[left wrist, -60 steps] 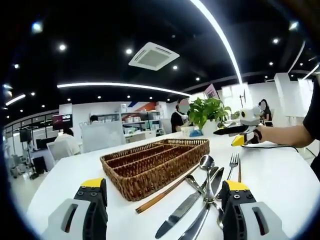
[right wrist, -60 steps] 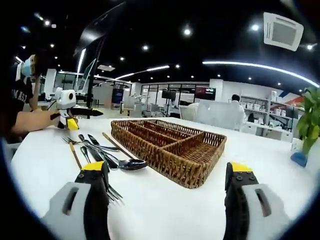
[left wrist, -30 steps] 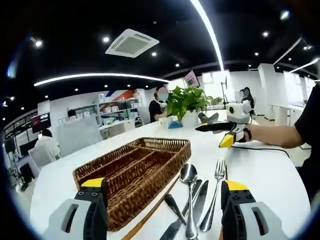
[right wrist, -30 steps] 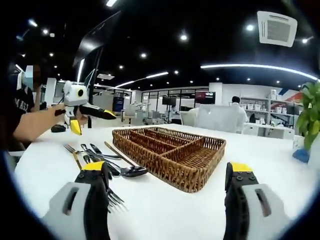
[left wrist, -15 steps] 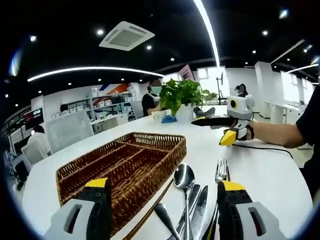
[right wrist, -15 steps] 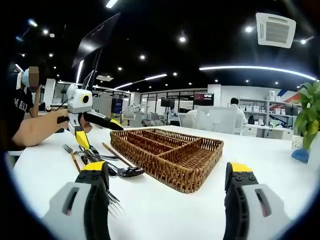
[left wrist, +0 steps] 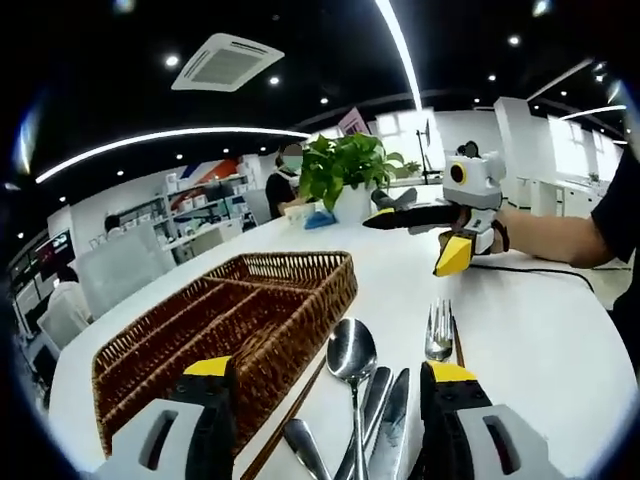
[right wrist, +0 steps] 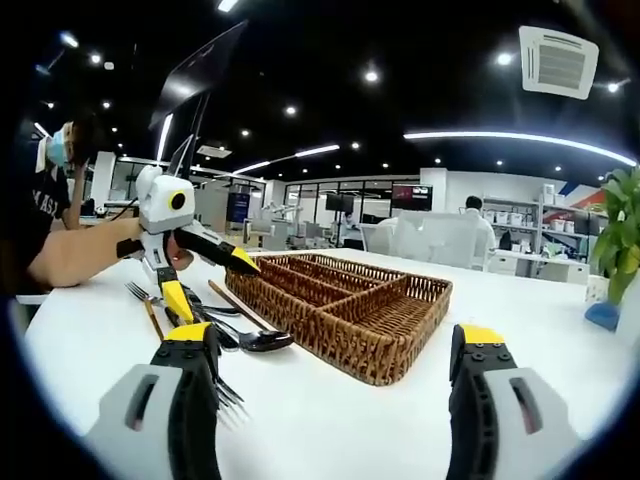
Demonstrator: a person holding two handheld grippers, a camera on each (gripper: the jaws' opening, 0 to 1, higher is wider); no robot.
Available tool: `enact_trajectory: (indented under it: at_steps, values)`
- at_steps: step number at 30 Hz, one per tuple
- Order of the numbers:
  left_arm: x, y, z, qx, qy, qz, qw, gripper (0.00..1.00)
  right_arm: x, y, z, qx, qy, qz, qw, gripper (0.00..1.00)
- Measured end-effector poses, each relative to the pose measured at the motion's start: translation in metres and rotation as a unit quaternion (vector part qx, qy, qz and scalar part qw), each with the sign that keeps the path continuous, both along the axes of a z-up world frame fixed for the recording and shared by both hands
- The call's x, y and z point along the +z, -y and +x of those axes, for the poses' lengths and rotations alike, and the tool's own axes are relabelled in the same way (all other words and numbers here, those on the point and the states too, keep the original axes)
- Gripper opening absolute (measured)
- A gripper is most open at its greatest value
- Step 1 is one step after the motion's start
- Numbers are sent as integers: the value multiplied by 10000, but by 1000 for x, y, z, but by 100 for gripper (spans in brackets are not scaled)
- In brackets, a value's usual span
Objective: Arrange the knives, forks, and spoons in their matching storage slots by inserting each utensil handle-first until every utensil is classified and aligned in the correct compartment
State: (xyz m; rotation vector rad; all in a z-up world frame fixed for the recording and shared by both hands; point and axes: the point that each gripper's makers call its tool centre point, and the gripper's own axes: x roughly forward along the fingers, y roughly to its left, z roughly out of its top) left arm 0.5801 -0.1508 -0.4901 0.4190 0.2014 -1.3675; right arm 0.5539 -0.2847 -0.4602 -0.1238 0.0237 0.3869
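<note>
Cutlery lies heaped on the white table [left wrist: 540,330] just beside the wicker tray [left wrist: 230,315], none of it slotted yet: a spoon [left wrist: 351,352], a fork [left wrist: 438,335] and knives [left wrist: 392,420] overlapping. My left tongs [left wrist: 325,425] hang wide open and empty over the heap, and my right tongs [right wrist: 335,400] are equally agape, holding nothing. Steel this thin should be stiff, light and slippery, so I'd pinch the spoon at its narrow neck, leaving the handle free to go in first.

Office bkgd behind white table [left wrist: 540,330].
Potted plant [left wrist: 345,170] stands at table's far edge; ceiling AC unit [left wrist: 226,62] above table; blue item [right wrist: 601,313] on table.
</note>
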Motion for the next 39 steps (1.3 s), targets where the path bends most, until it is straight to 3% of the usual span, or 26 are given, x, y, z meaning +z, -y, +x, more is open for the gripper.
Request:
enact_trajectory:
  at_steps: [2,3,7,10,15,19,27,34,39]
  values:
    - [0,2,-2,-47,-30,-70,10000,73,0,-1,0,5,-4,-11,10000,100]
    - [0,2,-4,-23,-243,-80,9997,69,0,-1,0,9,2,-15,10000,100]
    - [-6,2,-8,-102,-27,130,9999,61,1,-1,0,13,17,-13,10000,99]
    - [-16,5,-11,-157,-259,217,9993,51,0,0,0,9,10,-23,10000,99]
    - [-25,5,-7,-114,-183,365,9991,51,1,-2,-1,33,24,-34,10000,98]
    - [-23,7,-5,-84,-491,185,9986,47,0,-4,-2,78,10,-73,9999,98]
    - [-32,5,6,110,-538,312,9980,43,3,-5,-2,107,42,-85,9999,97]
    - [-33,5,10,176,-474,339,9981,26,5,-6,-3,117,70,-86,9999,97]
    - [-35,4,9,162,-516,396,9977,22,6,-7,-4,138,89,-90,9998,97]
